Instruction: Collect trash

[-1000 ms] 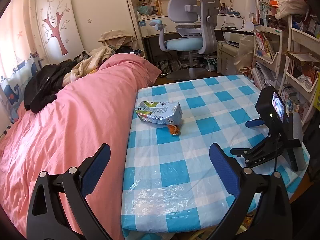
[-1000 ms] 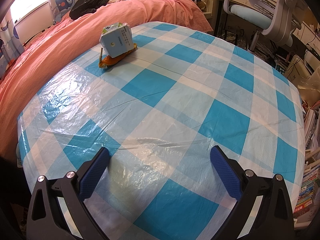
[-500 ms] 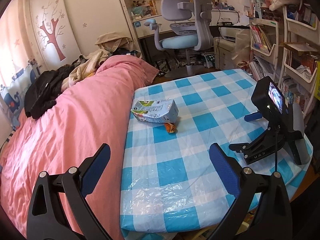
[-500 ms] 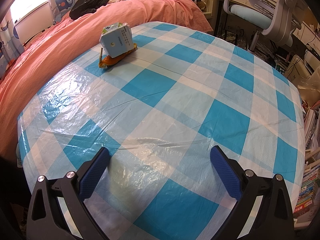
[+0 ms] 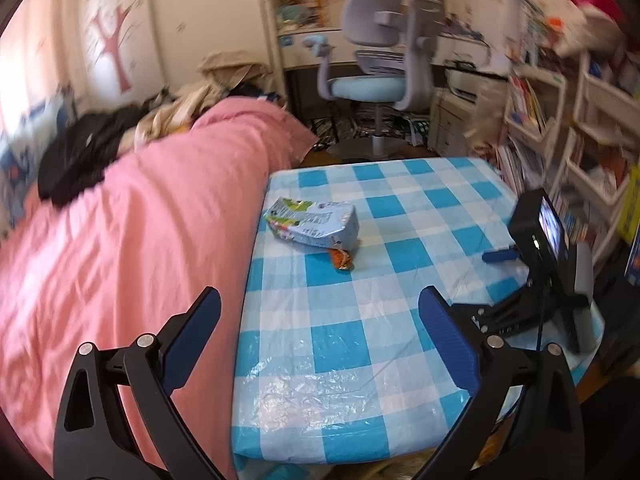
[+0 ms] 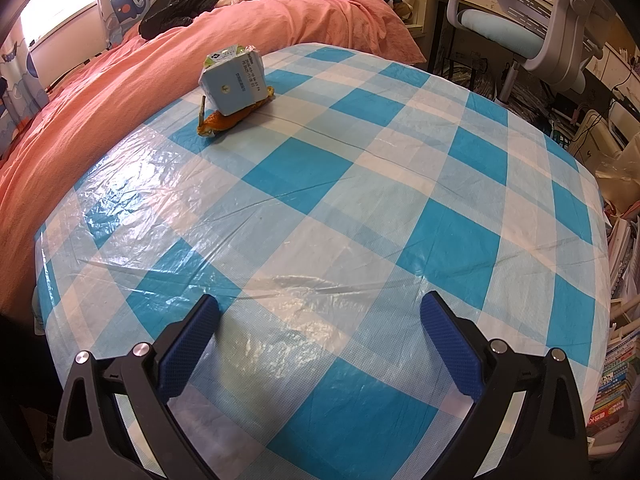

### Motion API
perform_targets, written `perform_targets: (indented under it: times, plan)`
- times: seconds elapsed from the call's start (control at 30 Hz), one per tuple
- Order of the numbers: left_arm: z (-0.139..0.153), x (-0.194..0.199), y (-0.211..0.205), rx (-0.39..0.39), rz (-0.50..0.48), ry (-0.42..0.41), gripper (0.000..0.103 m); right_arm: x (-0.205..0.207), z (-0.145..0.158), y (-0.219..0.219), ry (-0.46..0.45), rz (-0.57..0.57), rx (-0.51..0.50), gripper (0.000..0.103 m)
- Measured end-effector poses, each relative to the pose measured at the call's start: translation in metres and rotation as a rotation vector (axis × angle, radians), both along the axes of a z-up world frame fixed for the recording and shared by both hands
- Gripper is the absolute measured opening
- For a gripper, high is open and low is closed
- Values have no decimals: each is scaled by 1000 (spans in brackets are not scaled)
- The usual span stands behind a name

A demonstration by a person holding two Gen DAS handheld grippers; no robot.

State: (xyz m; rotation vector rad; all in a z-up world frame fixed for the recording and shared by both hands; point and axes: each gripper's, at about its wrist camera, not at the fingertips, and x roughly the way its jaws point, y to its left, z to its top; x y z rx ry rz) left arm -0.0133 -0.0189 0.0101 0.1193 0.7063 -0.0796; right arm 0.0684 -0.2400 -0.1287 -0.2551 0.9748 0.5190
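So the trash here is a squashed drink carton [image 5: 311,222] lying on its side near the bed-side edge of the worktop [image 5: 360,344], with an orange wrapper [image 5: 341,258] pinned partly under it. From the right view the carton [image 6: 234,85] sits on top of the wrapper [image 6: 224,120], so I figure lifting the carton first frees the other bit.

My left claw [image 5: 320,338] hangs over the near edge of the worktop with its blue pads wide apart and nothing between them. Right claw [image 6: 320,334] is also spread wide and empty, low over the cloth, well apart from the carton. Neither one touches any trash yet, so I'd say I'm only at the approach stage.

The worktop has a blue and white checked plastic cover, shiny and wrinkled, probably a bit slippery under a light carton. A pink duvet [image 5: 132,240] butts right against it, with clothes [image 5: 76,160] piled at the far end. There's a desk chair [image 5: 380,60] beyond, and shelves [image 5: 568,120] on the right. I don't see a bin anywhere.
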Motion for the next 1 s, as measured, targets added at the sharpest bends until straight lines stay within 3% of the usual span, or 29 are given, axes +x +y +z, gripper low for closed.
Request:
perform_targets:
  times: [0.1,0.33,0.6,0.77,1.0]
  plan:
    - [-4,4,6,-16,24,14,95,0,0,0,0,0,0,96]
    - [-14,11,-3,47,22,28,95,0,0,0,0,0,0,96]
    - [-28,26,6,10,69,77,95,-1,0,0,0,0,0,96]
    - [-37,36,21,-74,126,109,95,0,0,0,0,0,0,96]
    - [-56,61,71,-279,275,162,95,0,0,0,0,0,0,96]
